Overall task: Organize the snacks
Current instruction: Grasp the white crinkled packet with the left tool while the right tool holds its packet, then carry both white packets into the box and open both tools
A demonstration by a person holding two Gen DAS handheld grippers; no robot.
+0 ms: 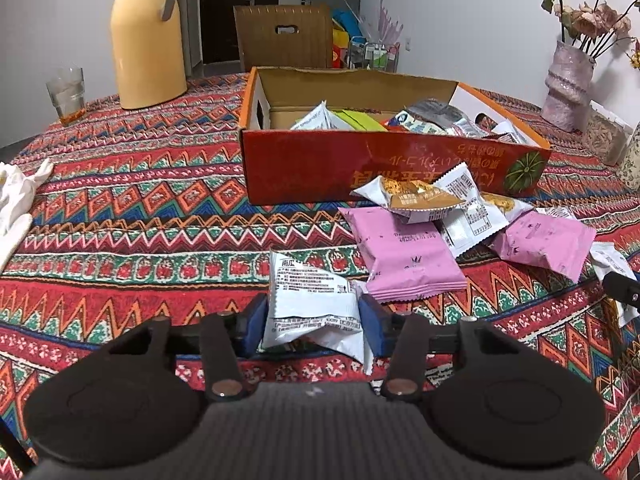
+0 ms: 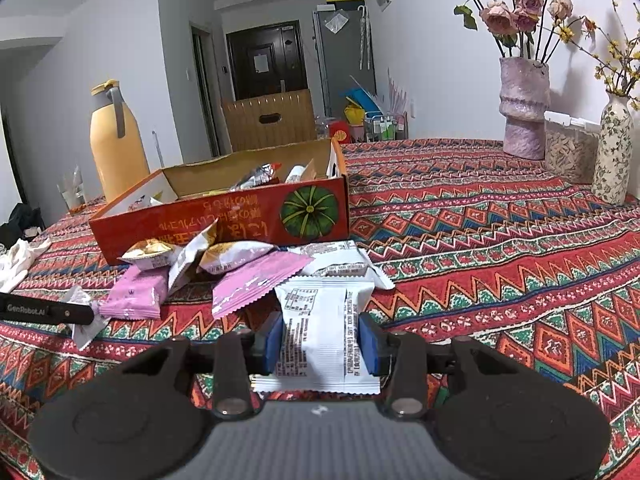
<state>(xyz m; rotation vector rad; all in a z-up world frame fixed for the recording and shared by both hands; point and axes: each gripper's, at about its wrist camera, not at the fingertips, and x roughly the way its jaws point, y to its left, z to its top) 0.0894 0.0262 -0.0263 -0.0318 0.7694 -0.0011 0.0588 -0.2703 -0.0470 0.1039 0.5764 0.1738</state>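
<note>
In the left wrist view my left gripper (image 1: 314, 320) is shut on a crumpled white snack packet (image 1: 308, 296), its blue pads pressing both sides just above the patterned tablecloth. My right gripper (image 2: 320, 340) is shut on another white packet (image 2: 316, 320), held flat and low over the table. An open orange cardboard box (image 1: 320, 168) stands ahead with several snack packets inside. A loose pile lies in front of it: two pink packets (image 1: 404, 252) and tan-and-white ones (image 1: 420, 196). The same box (image 2: 224, 216) and pile (image 2: 256, 280) show in the right wrist view.
A yellow thermos jug (image 1: 148, 40) and a glass (image 1: 68, 92) stand at the back left. A white cloth (image 1: 16, 196) lies at the left edge. Flower vases (image 2: 524, 108) (image 2: 612, 152) and a clear seed container (image 2: 568, 152) stand at the back right. A chair (image 1: 284, 36) is behind the table.
</note>
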